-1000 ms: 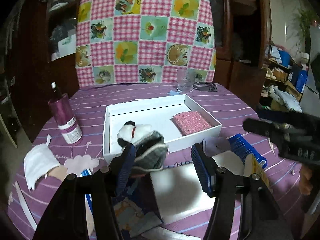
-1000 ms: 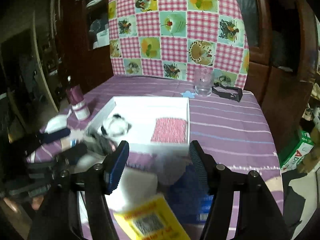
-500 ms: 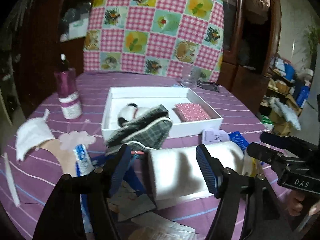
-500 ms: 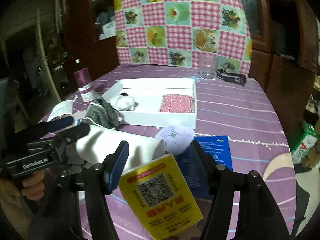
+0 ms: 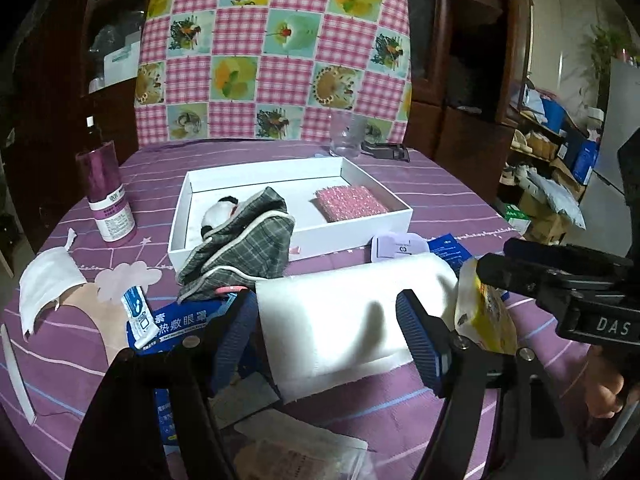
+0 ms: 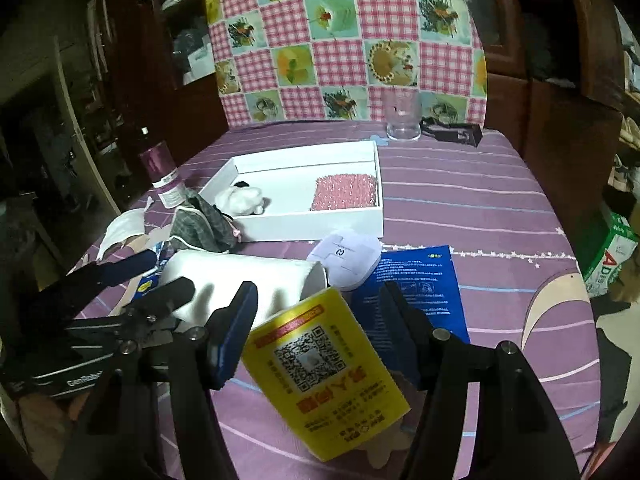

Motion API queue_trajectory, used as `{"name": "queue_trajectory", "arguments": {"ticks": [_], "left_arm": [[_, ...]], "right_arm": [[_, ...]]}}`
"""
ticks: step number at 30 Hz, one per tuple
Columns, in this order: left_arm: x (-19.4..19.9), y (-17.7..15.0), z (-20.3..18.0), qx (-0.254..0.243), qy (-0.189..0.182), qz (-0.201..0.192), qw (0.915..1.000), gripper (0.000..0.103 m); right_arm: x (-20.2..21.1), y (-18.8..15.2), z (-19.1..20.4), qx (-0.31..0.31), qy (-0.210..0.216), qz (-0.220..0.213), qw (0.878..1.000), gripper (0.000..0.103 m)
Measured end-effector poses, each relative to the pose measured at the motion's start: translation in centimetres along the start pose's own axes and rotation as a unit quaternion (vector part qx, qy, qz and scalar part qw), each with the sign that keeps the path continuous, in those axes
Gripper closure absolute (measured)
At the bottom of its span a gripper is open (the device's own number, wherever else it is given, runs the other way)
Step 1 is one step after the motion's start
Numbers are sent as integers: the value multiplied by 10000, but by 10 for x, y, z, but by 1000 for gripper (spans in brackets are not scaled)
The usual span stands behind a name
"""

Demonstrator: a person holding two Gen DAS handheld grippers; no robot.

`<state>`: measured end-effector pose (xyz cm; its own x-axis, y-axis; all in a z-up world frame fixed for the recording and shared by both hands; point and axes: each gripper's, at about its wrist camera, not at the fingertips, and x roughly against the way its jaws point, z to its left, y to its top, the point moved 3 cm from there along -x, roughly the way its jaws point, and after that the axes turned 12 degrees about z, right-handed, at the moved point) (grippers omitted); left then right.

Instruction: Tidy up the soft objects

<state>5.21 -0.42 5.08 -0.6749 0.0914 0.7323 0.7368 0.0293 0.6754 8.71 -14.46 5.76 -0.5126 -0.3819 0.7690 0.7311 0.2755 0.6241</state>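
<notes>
A white tray point(image 5: 182, 216) on the purple table holds a pink scrub pad point(image 5: 350, 203) and a white plush toy point(image 6: 242, 200). A grey plaid cloth point(image 5: 244, 246) is draped over the tray's front left edge. A white folded towel point(image 5: 348, 312) lies in front of the tray; my left gripper point(image 5: 326, 332) is open with its jaws on either side of it. My right gripper point(image 6: 318, 332) is open around a yellow tissue pack point(image 6: 324, 376) with a QR code, beside the towel's right end point(image 6: 240, 280).
A purple bottle point(image 5: 108, 196) stands left of the tray. A glass point(image 5: 346, 136) and a black clip point(image 5: 388, 151) stand behind the tray. Blue packets point(image 6: 416, 284), a lilac card point(image 6: 346, 258), a white mask point(image 5: 44, 284) and papers point(image 5: 304, 452) lie around the towel.
Both grippers have drawn back from the tray. The plaid cloth was let go and lies over the tray's edge. The left jaws now flank the towel; the right jaws flank the yellow pack.
</notes>
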Motion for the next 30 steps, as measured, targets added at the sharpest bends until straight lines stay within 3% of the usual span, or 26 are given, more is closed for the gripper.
{"name": "queue_trajectory", "arguments": {"ticks": [8, 14, 21, 30], "left_arm": [[-3, 0, 1, 41, -32, 57, 10000, 31], [-7, -2, 0, -16, -25, 218, 9998, 29], [-7, -2, -2, -80, -45, 254, 9996, 26], [-4, -2, -1, -8, -157, 269, 9995, 26]], "right_arm": [[-5, -13, 1, 231, -81, 261, 9994, 39], [-9, -18, 7, 432, -37, 384, 9983, 28], [-18, -29, 25, 1050, -255, 622, 9922, 25], [-19, -26, 10, 778, -384, 663, 9940, 25]]}}
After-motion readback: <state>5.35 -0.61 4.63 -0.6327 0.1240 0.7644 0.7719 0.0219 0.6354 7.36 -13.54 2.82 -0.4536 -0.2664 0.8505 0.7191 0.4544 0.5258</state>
